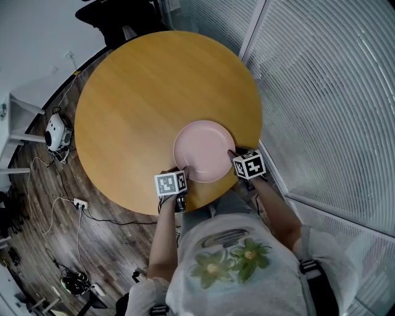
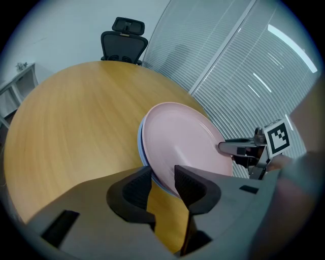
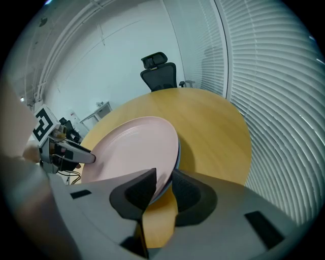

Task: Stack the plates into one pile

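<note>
A pink plate (image 1: 203, 150) lies on a blue plate, whose rim (image 2: 141, 147) shows just under it, at the near right of the round wooden table (image 1: 136, 105). My left gripper (image 1: 184, 173) is at the pile's near left rim. In the left gripper view (image 2: 163, 180) the rim sits between its jaws with a small gap, so it is open. My right gripper (image 1: 233, 155) is at the right rim. In the right gripper view (image 3: 163, 183) its pads press on the edges of both plates (image 3: 129, 147), which are tilted.
A black office chair (image 1: 117, 15) stands at the table's far side. A glass wall with blinds (image 1: 321, 92) runs close along the right. Cables and a power strip (image 1: 80, 203) lie on the wooden floor at the left, by a white shelf (image 1: 12, 117).
</note>
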Available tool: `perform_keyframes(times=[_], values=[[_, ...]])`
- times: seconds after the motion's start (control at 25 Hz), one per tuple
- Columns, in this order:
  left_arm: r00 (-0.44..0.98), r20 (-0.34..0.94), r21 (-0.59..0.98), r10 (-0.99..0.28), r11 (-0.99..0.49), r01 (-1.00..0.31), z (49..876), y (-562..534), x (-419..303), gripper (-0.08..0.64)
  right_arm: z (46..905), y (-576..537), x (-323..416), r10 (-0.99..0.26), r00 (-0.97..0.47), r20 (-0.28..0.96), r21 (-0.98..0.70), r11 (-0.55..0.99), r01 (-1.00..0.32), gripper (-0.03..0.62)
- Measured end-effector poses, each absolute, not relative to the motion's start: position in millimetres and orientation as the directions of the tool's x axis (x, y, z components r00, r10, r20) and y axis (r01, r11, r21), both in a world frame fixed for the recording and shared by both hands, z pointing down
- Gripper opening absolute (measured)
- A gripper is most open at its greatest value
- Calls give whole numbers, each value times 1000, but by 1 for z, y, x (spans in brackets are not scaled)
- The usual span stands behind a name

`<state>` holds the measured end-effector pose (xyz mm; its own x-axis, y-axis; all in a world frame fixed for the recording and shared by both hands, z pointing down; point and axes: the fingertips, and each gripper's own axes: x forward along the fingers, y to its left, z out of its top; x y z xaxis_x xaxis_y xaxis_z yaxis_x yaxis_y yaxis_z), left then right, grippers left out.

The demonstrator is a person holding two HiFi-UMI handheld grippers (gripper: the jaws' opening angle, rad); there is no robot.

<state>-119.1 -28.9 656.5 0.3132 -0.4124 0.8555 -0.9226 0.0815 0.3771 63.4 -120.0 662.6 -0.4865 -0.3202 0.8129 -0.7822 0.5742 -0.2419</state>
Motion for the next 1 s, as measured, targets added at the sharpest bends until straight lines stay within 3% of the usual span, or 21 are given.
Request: perform_keyframes(times=[0.16,0.28,0.6,1.0], values=[[315,852,384,-418,90,-919,657,-25,-121,151,659,-117,63,-334,-478,813,-216,588,-779,114],[293,845,370,-448,94,-924,649,-28,-126,208,652,-121,65,-376,-446,812,-154,600,-785,115],[245,768,383,-591,117,-916,604,-45,-148,210,603,-139,70,-510,-469,721,-101,592,-800,114],[256,484,397,-837,-51,-916,497,-62,-138,31,510,-134,43,-573,-645,506,-202,648,-735,77]])
